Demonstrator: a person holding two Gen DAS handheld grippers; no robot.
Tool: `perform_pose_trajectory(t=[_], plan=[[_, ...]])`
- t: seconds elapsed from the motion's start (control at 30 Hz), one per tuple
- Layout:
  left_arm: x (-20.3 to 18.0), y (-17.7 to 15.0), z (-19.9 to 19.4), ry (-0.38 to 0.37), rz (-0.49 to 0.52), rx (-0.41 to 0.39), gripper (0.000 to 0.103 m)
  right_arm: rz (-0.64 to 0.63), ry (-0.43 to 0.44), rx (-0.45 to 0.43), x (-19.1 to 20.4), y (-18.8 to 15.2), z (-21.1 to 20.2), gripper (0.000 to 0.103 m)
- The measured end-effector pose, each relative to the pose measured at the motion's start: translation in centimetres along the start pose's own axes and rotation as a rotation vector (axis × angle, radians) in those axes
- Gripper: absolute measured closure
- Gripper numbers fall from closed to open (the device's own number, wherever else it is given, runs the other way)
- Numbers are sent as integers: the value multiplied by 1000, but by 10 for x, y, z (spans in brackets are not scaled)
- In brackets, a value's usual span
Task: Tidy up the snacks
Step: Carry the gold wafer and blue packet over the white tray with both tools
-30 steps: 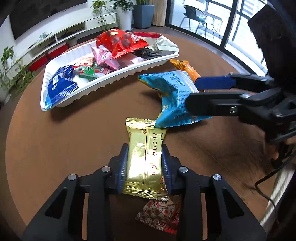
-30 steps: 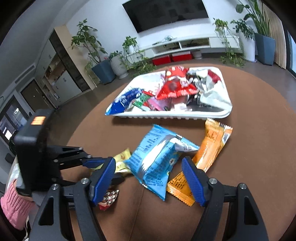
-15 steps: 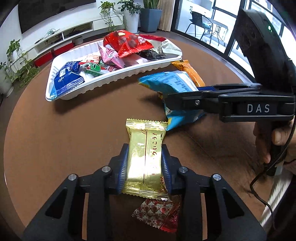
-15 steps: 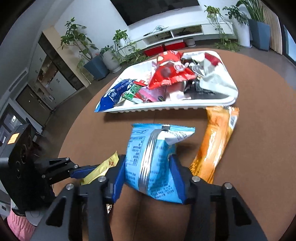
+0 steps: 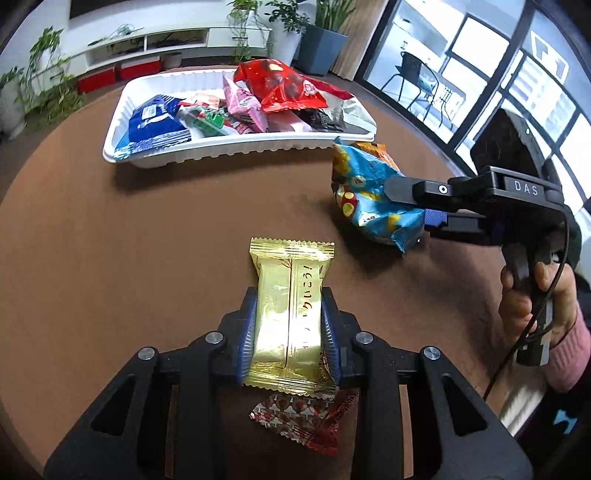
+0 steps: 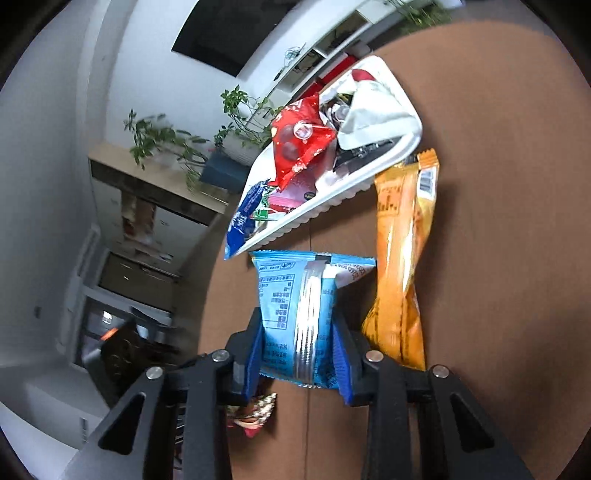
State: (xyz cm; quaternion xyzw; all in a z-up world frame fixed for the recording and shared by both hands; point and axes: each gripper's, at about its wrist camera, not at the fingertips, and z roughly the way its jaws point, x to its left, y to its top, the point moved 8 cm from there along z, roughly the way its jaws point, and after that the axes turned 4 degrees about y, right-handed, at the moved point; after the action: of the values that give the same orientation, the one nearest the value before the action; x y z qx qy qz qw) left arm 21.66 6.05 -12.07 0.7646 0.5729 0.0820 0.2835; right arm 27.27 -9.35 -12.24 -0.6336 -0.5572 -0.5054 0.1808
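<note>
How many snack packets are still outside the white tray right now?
4: gold packet in the left gripper, blue packet in the closing right gripper, orange packet on the table beside it, red-patterned packet under the left gripper.

White walls w/ dark TV (image 6: 225, 40); potted plants (image 5: 317, 33); big windows (image 5: 480, 74); low shelf unit (image 5: 147, 40).

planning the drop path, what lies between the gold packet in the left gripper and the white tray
Nothing: in the left wrist view the stretch from the gold packet to the white tray is bare brown table. The blue packet sits off to the right.
</note>
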Motion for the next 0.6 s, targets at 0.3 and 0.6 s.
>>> perform_pose_trajectory(t=[0.3,0.6], plan=[[-1,4,-15,-50,-59,-33,74,102,121,-7,-1,-2,-8,68],[-2,20,-32,-80,-105,-81,74,108,176,-20,16,1,-12,68]])
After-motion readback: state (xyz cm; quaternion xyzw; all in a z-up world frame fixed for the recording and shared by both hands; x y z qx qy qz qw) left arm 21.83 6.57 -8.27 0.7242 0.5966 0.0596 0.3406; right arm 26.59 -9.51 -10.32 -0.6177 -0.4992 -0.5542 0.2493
